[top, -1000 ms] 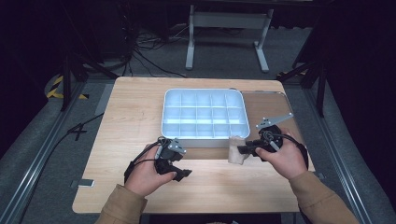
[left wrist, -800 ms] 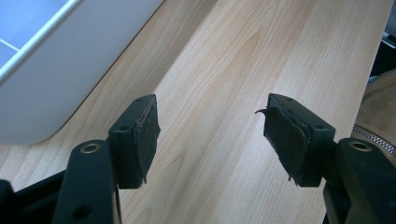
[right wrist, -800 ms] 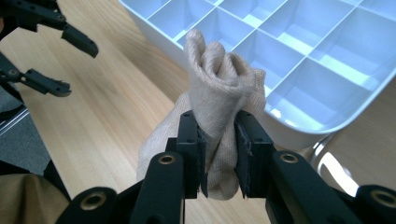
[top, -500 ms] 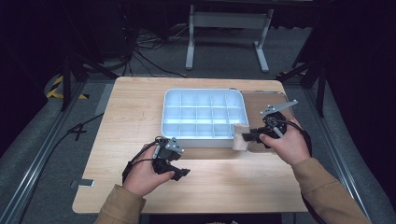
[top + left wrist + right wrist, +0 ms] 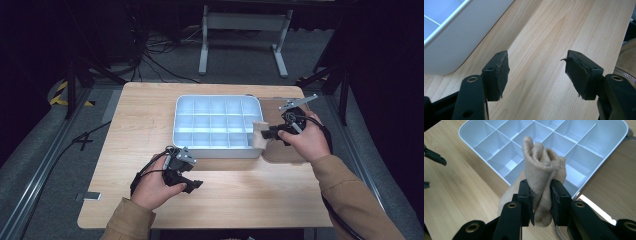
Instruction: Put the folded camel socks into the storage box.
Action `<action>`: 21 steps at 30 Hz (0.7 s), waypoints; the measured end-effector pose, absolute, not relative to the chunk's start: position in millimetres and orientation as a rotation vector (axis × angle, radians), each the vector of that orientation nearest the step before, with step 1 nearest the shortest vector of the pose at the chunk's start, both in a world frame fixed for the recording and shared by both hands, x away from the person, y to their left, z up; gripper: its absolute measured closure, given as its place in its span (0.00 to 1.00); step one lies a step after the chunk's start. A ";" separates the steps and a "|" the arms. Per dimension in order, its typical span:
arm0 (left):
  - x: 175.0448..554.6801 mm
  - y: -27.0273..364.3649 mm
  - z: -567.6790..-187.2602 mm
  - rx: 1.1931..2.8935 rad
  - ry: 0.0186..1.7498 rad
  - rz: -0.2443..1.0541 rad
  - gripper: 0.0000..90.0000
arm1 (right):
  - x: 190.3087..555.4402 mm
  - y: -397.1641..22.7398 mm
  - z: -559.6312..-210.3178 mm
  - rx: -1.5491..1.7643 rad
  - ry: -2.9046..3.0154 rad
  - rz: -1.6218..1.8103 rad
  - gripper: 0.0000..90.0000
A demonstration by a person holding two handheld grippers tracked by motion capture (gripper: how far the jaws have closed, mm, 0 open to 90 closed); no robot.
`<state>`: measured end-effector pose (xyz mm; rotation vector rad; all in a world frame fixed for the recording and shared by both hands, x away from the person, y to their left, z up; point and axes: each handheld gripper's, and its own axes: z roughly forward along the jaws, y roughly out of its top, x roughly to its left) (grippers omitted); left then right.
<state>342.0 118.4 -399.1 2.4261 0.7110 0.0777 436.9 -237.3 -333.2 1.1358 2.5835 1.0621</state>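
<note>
A rolled beige sock (image 5: 543,172) is pinched between the jaws of my right gripper (image 5: 541,200), held above the near right corner of a white divided tray (image 5: 596,135). From above, the sock (image 5: 259,135) hangs at the tray's (image 5: 216,150) right front corner, with the right gripper (image 5: 270,134) pointing left toward it. My left gripper (image 5: 192,184) rests low over the bare wood in front of the tray, its jaws wide apart with nothing between them. In the left gripper view the left gripper (image 5: 536,72) looks along the tabletop beside the tray's wall (image 5: 456,42).
The tray's compartments look empty. A clear lid or sheet (image 5: 285,150) lies on the table right of the tray, under my right hand. A metal stand (image 5: 245,30) and cables are on the floor beyond the table.
My right gripper has carried the sock away from the table's front, up and toward the tray's right front corner. The left gripper has stayed put.
</note>
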 end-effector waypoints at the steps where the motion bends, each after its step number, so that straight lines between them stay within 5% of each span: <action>1: 342.0 118.4 -399.1 2.426 0.711 0.078 0.40 | 436.9 -237.3 -333.2 1.136 2.584 1.062 0.81; 21: 339.3 121.1 -399.4 2.437 0.717 0.076 0.40 | 466.0 -218.7 -351.0 1.103 2.588 0.872 0.80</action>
